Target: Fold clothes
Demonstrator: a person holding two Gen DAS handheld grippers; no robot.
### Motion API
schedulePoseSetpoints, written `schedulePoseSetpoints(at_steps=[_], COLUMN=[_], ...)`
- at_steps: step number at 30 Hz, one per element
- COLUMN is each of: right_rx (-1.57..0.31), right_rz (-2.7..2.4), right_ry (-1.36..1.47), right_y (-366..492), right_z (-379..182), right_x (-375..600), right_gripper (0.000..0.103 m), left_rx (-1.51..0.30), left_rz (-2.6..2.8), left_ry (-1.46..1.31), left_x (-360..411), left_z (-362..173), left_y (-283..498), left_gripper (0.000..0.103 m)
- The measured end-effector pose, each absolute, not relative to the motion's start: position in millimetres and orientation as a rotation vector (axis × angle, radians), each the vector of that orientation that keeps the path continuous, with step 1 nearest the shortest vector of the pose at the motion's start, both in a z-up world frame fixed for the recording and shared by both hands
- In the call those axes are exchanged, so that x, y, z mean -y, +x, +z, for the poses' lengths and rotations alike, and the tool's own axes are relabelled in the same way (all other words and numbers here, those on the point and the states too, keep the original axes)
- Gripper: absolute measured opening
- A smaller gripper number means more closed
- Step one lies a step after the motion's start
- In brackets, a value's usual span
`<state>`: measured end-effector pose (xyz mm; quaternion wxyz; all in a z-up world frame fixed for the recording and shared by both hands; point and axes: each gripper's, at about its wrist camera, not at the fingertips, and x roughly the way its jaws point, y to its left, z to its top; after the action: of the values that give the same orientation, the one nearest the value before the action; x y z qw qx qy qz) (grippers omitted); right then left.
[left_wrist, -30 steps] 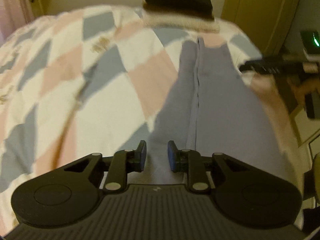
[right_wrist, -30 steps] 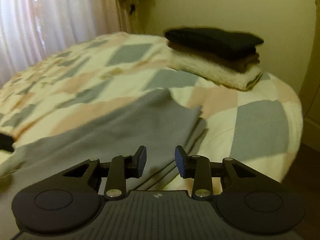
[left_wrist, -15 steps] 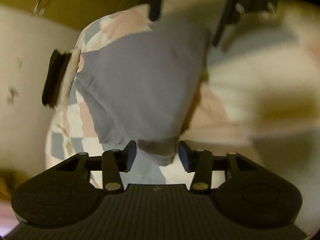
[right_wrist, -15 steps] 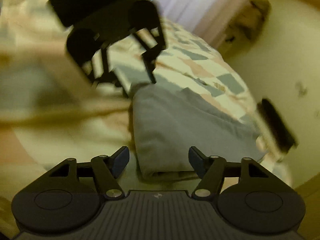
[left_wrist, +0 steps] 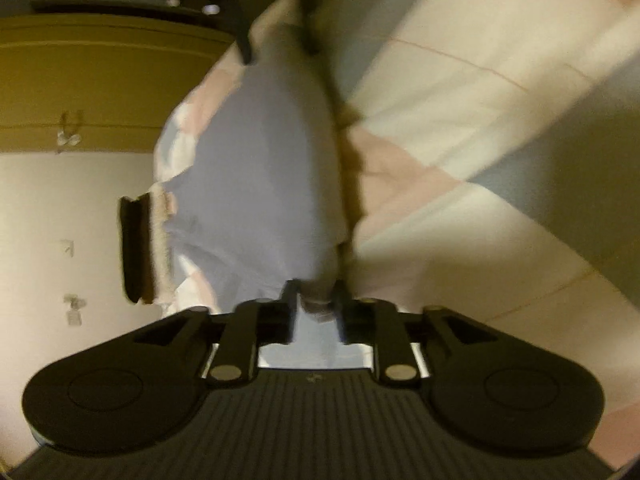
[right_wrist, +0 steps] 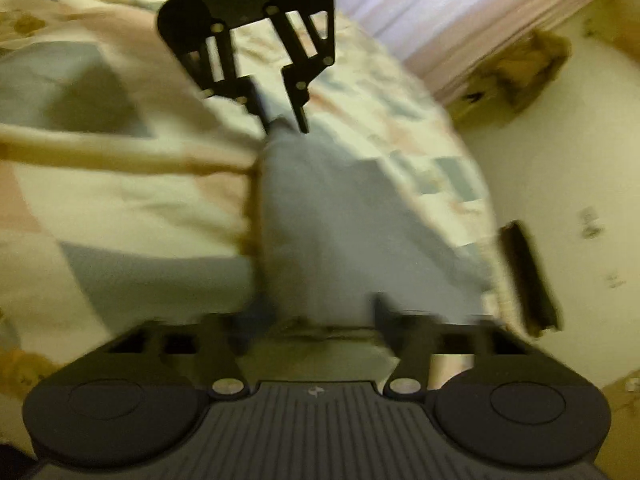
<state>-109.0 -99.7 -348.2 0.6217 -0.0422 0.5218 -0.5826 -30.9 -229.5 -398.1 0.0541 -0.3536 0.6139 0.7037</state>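
Two fisheye views along hand-held grippers, both blurred, over a bed [left_wrist: 460, 92] covered with a quilt of cream, pink and grey-blue diamonds. A grey garment [left_wrist: 272, 184] lies folded lengthwise on the quilt, stretching between the two tools.

In the left wrist view, the left hand-held gripper [left_wrist: 318, 304] has its two fingers drawn close together with a bunched corner of the grey garment pinched between them. The right hand-held gripper [left_wrist: 280, 46] appears at the top of this view, at the far end of the cloth.

In the right wrist view, the right hand-held gripper [right_wrist: 320, 316] has its fingers set wider apart on either side of the garment's near edge [right_wrist: 332, 240]; blur hides whether they press on it. The left tool [right_wrist: 286, 124] shows at the far end, fingers nearly together on the cloth.

A stack of folded clothes [left_wrist: 144, 248], dark on top and pale beneath, sits at the bed's edge beside a cream wall [left_wrist: 52, 208].
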Motion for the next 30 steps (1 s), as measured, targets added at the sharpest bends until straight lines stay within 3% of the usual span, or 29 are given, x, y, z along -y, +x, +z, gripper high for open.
schedulePoseSetpoints(at_steps=[2, 4, 5, 6, 8, 9, 16, 20, 24, 30], right_rx=[-1.202, -1.249, -1.281, -1.297, -1.291, -1.265, -0.707, -0.504, -0.469, -0.545], right_rz=[-1.347, -1.326, -1.308, -1.287, -1.223, -1.198, -1.023, -0.974, -1.014, -1.014], right_ry=[-0.122, -0.14, -0.163, -0.188, -0.144, -0.085, 0.603, 0.832, 0.887, 1.041], right_y=[-106, -101, -99, -98, -106, -113, -262, -379, -484, -579], right_z=[-353, -365, -373, -378, -378, -371, -265, -242, -257, -329], right_x=[103, 109, 110, 111, 119, 123, 178, 233, 298, 385], right_gripper=[0.074, 0.068, 0.062, 0.051, 0.022, 0.018, 0.016, 0.015, 0.013, 0.014], left_rx=[-1.876, -1.872, -1.874, -1.861, -1.815, -1.752, -1.183, -0.851, -0.518, 0.215], left_rz=[2.161, 2.137, 2.126, 2.112, 2.122, 2.159, 2.505, 2.794, 3.092, 3.367], left_ry=[-1.061, -1.072, -1.071, -1.094, -1.135, -1.172, -1.424, -1.472, -1.463, -1.701], left_x=[228, 226, 225, 225, 226, 227, 263, 314, 372, 455], left_z=[-402, -413, -419, -424, -421, -412, -298, -245, -236, -280], left_y=[-34, -42, -46, -50, -58, -63, -127, -202, -280, -355], left_gripper=[0.059, 0.05, 0.037, 0.023, 0.017, 0.016, 0.014, 0.014, 0.017, 0.021])
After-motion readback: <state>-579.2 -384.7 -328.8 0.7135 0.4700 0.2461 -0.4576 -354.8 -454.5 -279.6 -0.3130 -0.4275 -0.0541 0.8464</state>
